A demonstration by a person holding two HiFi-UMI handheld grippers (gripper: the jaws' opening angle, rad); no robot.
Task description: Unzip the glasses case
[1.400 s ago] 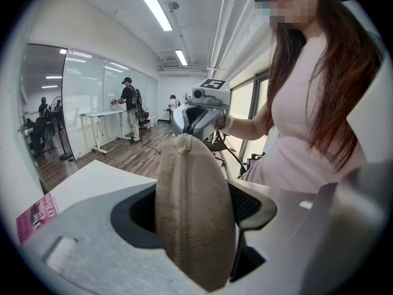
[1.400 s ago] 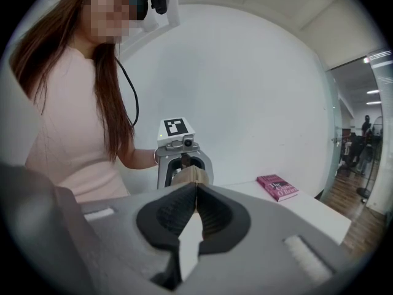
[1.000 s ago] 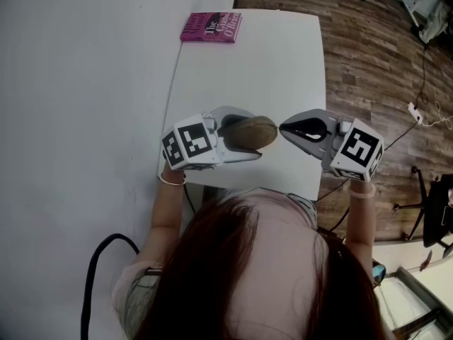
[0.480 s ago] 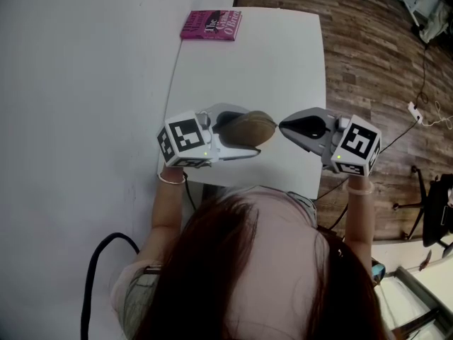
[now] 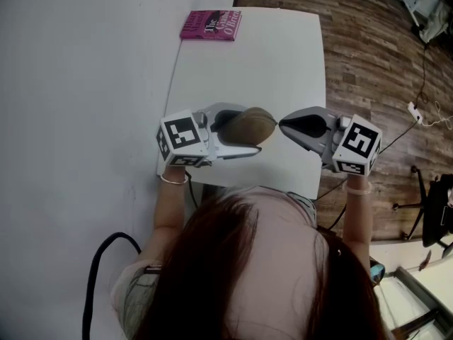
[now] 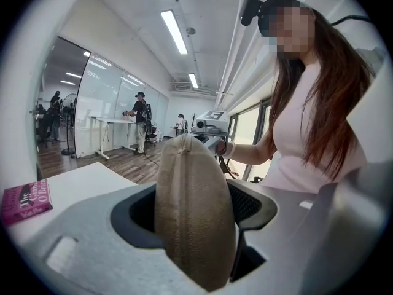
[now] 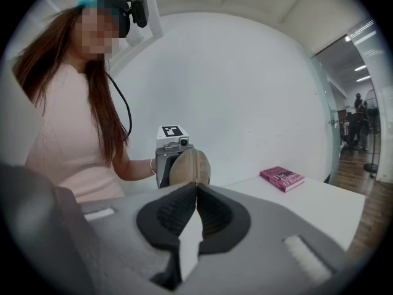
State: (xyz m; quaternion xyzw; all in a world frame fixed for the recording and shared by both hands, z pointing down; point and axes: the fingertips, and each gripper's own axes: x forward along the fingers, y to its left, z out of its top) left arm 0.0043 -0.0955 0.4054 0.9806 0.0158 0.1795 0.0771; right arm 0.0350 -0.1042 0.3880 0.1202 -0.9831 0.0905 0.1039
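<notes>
Left gripper (image 5: 244, 133) has shifted slightly left. It clamps the tan oval fabric glasses case (image 5: 256, 124) above the white table's (image 5: 283, 62) near edge. Right gripper (image 5: 282, 126): jaws together on nothing, tip just right of the case. Step, judged: approaching the zip, pull unseen. Next: part the jaws and pinch the pull.

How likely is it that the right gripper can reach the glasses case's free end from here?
Probably yes: the left gripper holds the glasses case with its free end toward the right gripper, whose shut fingers sit right at that end, nothing between. They would have to open to grip.
</notes>
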